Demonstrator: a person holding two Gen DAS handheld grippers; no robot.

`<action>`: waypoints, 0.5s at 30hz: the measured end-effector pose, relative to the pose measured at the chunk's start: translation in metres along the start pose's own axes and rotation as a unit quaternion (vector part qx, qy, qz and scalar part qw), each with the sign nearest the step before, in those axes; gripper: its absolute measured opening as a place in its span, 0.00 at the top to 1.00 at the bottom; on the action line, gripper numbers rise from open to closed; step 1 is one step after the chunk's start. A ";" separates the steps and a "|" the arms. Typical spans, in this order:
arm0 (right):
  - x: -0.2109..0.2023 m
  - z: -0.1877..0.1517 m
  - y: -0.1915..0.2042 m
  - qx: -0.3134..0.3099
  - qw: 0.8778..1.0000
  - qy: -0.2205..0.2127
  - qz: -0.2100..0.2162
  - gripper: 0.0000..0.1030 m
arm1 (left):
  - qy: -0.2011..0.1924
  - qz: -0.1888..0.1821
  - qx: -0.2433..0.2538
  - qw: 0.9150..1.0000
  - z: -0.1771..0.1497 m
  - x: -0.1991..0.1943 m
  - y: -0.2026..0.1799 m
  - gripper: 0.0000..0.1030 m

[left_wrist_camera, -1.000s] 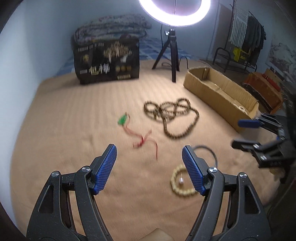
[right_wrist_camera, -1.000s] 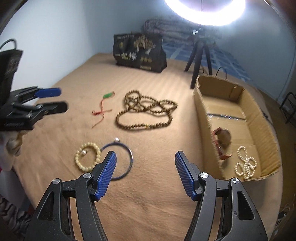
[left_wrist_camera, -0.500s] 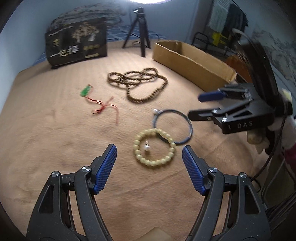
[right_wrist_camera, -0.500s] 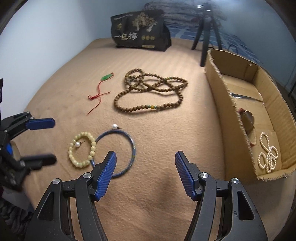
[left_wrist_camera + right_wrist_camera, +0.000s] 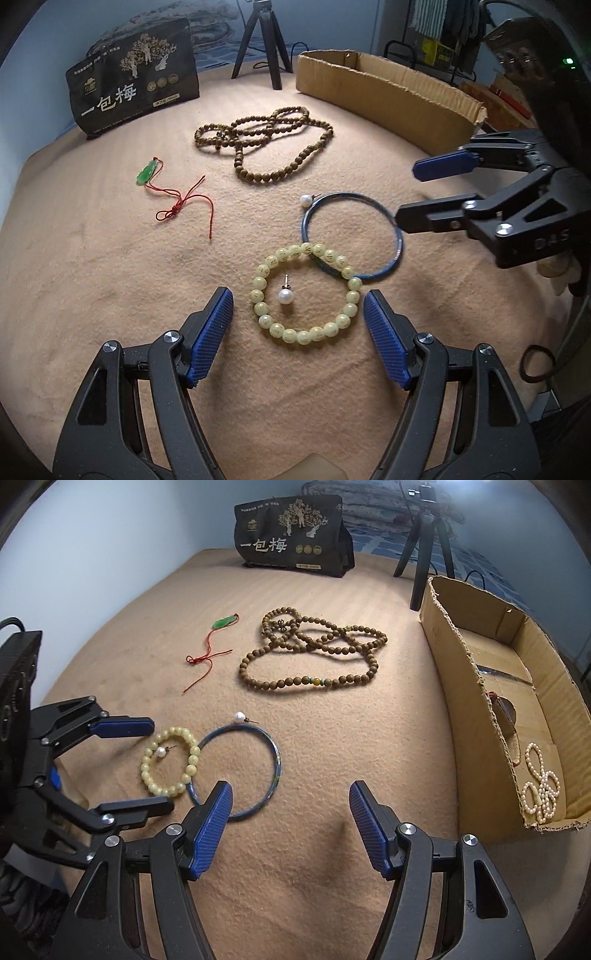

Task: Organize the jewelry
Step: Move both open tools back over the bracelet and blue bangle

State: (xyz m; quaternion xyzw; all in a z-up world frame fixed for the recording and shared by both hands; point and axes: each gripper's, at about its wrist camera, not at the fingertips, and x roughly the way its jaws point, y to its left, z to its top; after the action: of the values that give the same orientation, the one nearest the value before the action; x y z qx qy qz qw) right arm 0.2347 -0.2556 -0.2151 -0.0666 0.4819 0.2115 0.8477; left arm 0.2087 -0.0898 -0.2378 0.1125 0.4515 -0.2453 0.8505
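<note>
Yellow bead bracelet [image 5: 306,291] between open left gripper [image 5: 298,334], untouched

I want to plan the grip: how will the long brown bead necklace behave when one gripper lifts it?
The brown bead necklace lies in loose crossed loops, so it is probably floppy and will dangle and swing. Its beads look round and smooth, so the strand may slip between pads. The crossings could snag as it rises.

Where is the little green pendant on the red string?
The green pendant lies on the tan blanket, left of the brown bead necklace, in front of the black bag.
</note>
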 end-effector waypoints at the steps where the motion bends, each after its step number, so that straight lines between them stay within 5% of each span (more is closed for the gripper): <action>1: 0.000 0.000 -0.001 0.001 1.000 -0.001 0.000 0.37 | 0.000 0.003 -0.001 1.000 0.000 0.001 0.000 0.27; 15: 0.006 -0.001 0.008 -0.013 1.000 0.001 0.006 0.37 | -0.006 0.012 -0.039 0.999 -0.001 0.001 0.021 0.27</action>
State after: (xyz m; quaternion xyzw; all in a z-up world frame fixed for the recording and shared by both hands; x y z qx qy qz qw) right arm 0.2335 -0.2465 -0.2201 -0.0746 0.4801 0.2226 0.8452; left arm 0.2195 -0.0719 -0.2400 0.0829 0.4545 -0.2182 0.8596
